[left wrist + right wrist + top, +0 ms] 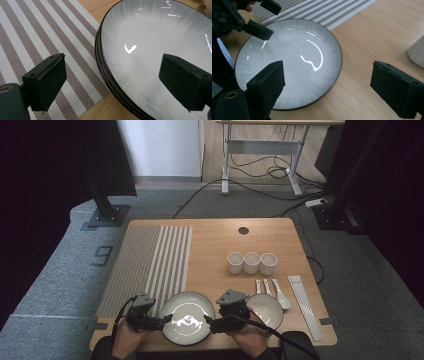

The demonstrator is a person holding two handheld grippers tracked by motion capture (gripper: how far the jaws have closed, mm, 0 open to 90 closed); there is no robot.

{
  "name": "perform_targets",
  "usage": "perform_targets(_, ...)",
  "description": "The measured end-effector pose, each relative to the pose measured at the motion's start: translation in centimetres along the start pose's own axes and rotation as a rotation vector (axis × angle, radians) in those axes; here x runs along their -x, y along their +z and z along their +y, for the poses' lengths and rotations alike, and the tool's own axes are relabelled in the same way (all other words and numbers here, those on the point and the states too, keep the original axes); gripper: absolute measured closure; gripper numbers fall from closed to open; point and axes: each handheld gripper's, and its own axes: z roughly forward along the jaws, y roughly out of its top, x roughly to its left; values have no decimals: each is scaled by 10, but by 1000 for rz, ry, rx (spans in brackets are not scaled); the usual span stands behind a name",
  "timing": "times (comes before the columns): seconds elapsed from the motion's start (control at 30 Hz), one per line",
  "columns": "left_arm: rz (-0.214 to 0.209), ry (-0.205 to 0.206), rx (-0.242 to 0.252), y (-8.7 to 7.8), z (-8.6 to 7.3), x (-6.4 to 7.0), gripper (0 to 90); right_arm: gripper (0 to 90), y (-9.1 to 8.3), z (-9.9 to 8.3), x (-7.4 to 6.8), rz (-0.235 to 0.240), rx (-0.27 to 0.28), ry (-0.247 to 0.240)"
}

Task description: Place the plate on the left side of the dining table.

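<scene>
plate (187, 317): large grey-white dish with dark rim, lower centre of the high view, on the wooden tabletop (220, 245), its left edge beside the striped placemat (150, 265). in the left gripper view it appears to sit on a second rim beneath.

left gripper (161, 322): held low at the plate's left edge, pointing right toward it; fingers (47, 80) spread apart, one over the placemat, the other over the plate, gripping nothing. left hand (125, 337) enters from the bottom edge.

right gripper (211, 325): at the plate's right edge, pointing left; fingers (268, 86) wide apart, one over the plate, one over bare wood, nothing between them. right hand (252, 340) behind it.

small bowl (267, 310): lower right, just right of the right gripper.

three cups (251, 262): in a row, centre right.
</scene>
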Motion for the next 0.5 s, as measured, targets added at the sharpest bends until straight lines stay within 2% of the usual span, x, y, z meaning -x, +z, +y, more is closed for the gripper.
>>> perform_targets(0.07, 2, 3, -5, 1, 0, 0, 86, 119, 9, 1, -5, 12, -6, -7)
perform_targets(0.13, 3, 5, -9, 3, 0, 1, 94, 120, 15, 1, -8, 23, -12, 6)
perform_targets(0.43, 0, 9, -19, 7, -1, 4, 138, 149, 34, -6, -16, 4, -43, -5)
perform_targets(0.5, 0, 12, -23, 8, -1, 5, 140, 188, 38, -10, -18, 0, -60, -9)
